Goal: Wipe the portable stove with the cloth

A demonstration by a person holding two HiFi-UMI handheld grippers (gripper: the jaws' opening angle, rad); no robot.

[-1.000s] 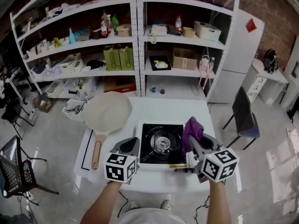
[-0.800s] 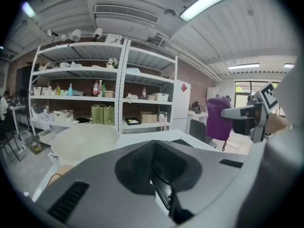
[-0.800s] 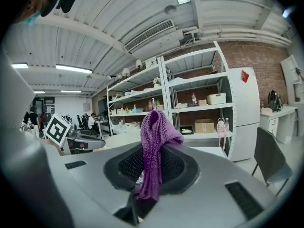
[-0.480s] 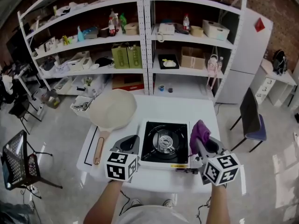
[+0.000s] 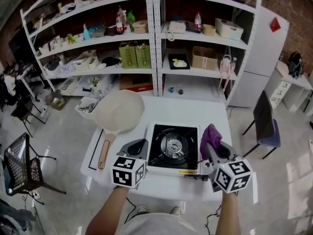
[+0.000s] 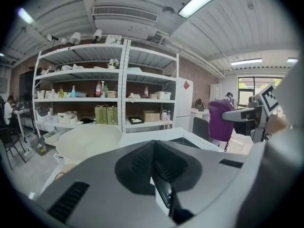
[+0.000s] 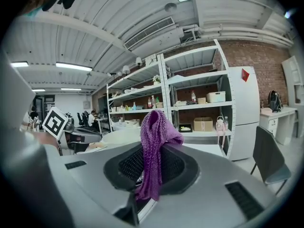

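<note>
The portable stove, black-topped with a silver burner, sits on the white table in the head view. My right gripper hovers by the stove's right edge, shut on a purple cloth that bunches above its jaws. In the right gripper view the purple cloth hangs down between the closed jaws. My left gripper is held at the stove's left side, shut with nothing in it. The left gripper view shows the stove's edge and the purple cloth at the right.
A cream frying pan with a wooden handle lies left of the stove. White shelving full of boxes and bottles stands behind the table. A dark chair is at the right and a black wire basket on the floor at left.
Both grippers have barely shifted over the stove's sides. The head view has tilted a little, so the scene sits slightly lower and to the right.
</note>
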